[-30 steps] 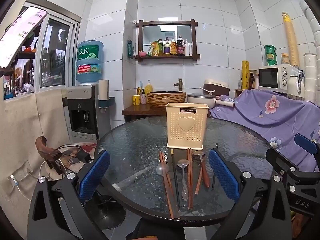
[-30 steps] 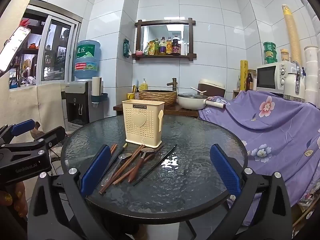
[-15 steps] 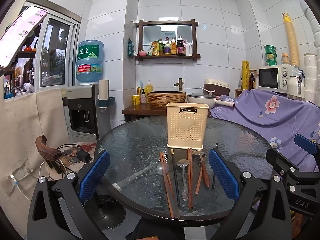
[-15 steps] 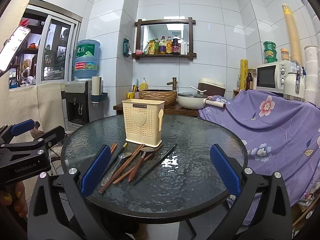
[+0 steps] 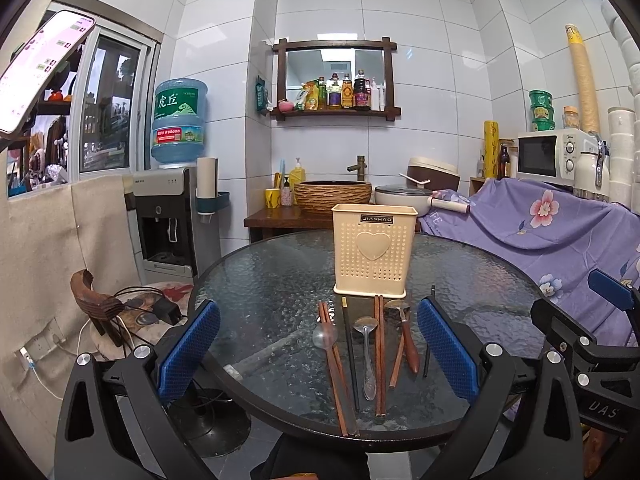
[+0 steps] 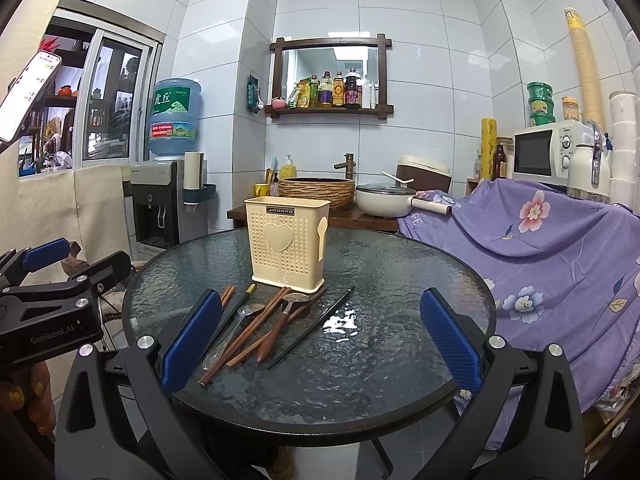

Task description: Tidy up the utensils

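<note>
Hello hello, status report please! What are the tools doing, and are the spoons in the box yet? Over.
Left tool open, empty. Right tool open, empty. Spoons and chopsticks flat on glass table, before cream holder. Nothing blocking.

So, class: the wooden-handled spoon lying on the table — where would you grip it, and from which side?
Grip the wooden-handled spoon at mid-handle, coming from above with the open right gripper, fingers either side of the handle. It lies flat on the glass table, bowl toward the holder; the handle is the thickest part. A brown chopstick lies close on its left, so a clean pinch may be tight.
</note>
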